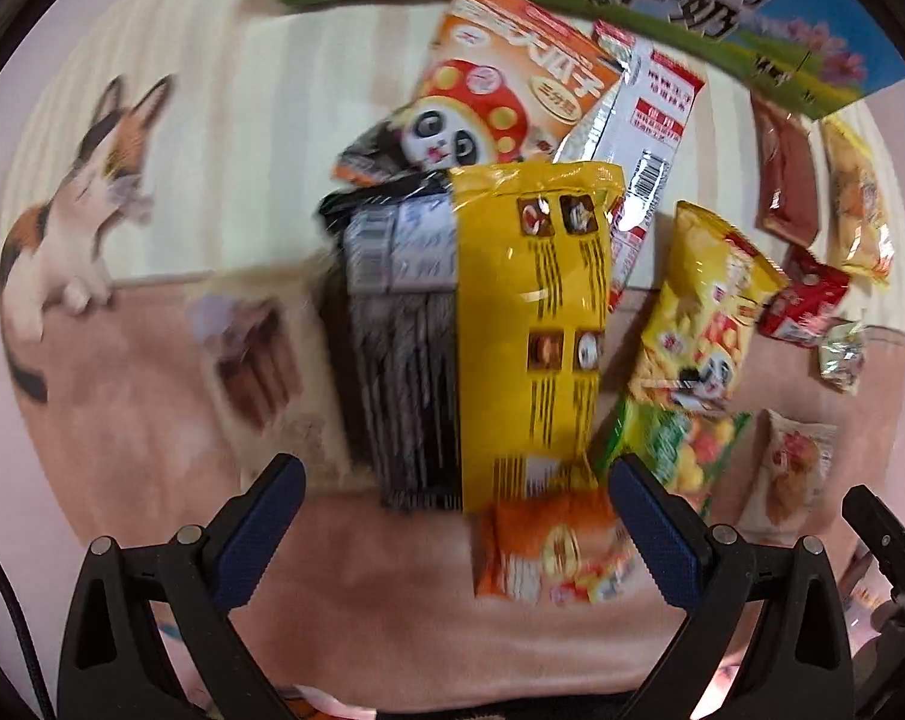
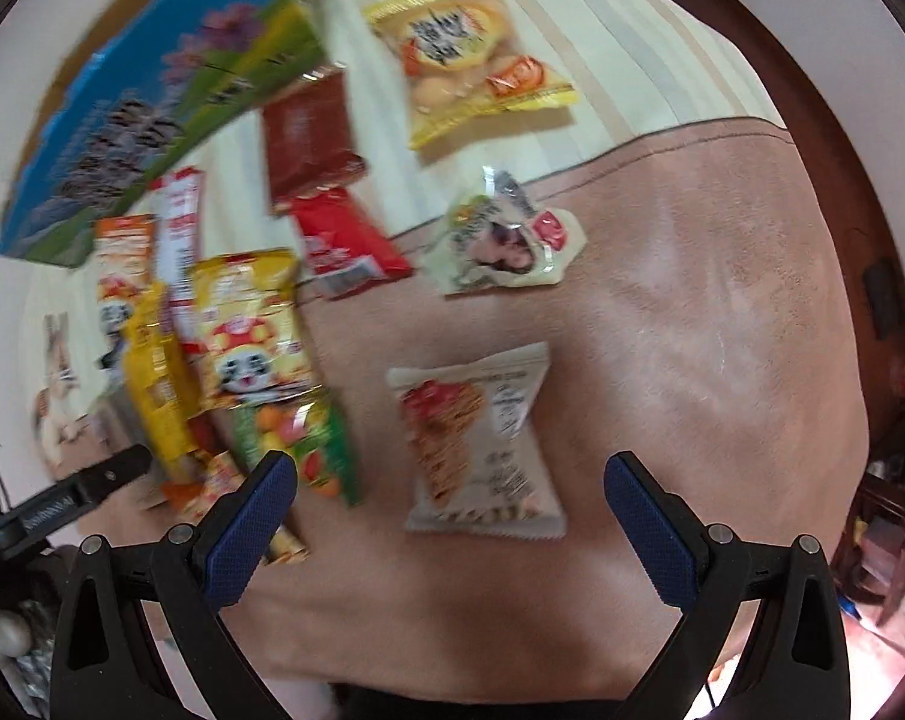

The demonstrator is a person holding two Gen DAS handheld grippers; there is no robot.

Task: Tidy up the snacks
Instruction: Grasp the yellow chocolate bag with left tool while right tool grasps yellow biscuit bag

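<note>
Left wrist view: yellow snack bag [image 1: 533,330] overlaps black packet [image 1: 392,324], blurred.

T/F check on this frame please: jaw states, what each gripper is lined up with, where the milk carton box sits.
1. Both grippers have open jaws holding nothing. True: left gripper, right gripper.
2. The white snack packet with red print lies ahead between the right jaws. True.
3. The large yellow foil bag is clamped by the left gripper. False: it lies free on the tablecloth ahead of the jaws.
4. The blue-and-green milk carton box sits at the near table edge. False: it is at the far side, behind the snacks.
</note>
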